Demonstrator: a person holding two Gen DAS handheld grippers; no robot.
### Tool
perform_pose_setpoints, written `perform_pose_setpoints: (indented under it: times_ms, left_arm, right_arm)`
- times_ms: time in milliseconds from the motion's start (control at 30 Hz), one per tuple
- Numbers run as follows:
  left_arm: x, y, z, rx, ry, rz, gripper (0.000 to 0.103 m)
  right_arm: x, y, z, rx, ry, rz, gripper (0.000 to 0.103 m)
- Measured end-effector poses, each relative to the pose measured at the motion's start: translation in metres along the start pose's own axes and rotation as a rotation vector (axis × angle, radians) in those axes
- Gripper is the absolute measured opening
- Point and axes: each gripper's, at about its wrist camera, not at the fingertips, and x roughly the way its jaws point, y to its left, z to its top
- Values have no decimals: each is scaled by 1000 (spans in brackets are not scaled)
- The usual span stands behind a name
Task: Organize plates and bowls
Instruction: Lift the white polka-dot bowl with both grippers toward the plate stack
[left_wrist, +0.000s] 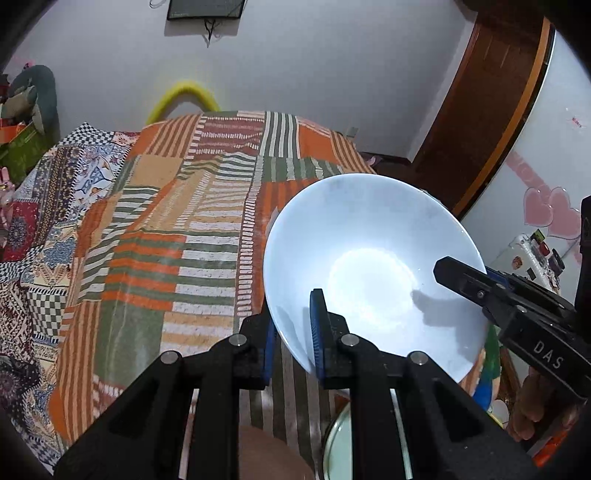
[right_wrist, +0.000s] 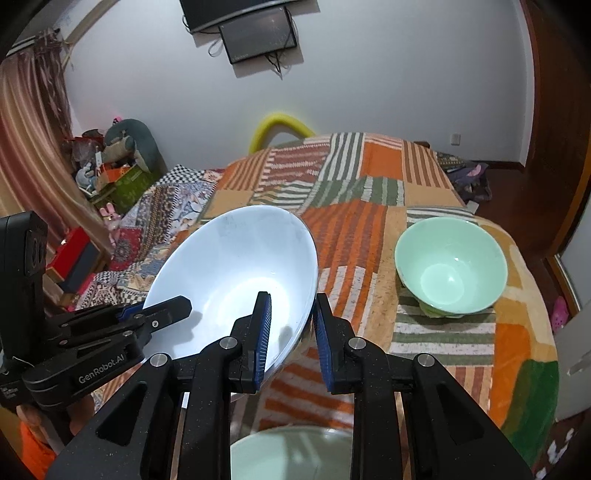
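A pale blue bowl (left_wrist: 373, 258) is held tilted above the patchwork cloth; it also shows in the right wrist view (right_wrist: 236, 262). My left gripper (left_wrist: 295, 332) is shut on its left rim, one pad inside and one outside. My right gripper (right_wrist: 291, 332) straddles the opposite rim, its outer pad a little off the wall, and shows at the right of the left wrist view (left_wrist: 465, 280). A mint green bowl (right_wrist: 450, 266) stands upright on the cloth to the right. Another pale green dish (right_wrist: 291, 454) lies below the grippers, partly hidden.
The patchwork striped cloth (right_wrist: 369, 192) covers a raised surface that drops off at the right and far edges. A wooden door frame (left_wrist: 491, 110) and a white appliance (left_wrist: 554, 155) stand to the right. Cluttered boxes and toys (right_wrist: 110, 166) sit at the left.
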Motion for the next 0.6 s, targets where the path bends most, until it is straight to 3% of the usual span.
perform_pose_setpoints:
  times_ms: [600]
  left_arm:
    - [-83, 8, -49, -16, -70, 32, 16]
  right_arm:
    - [-31, 36, -30, -34, -25, 78, 21]
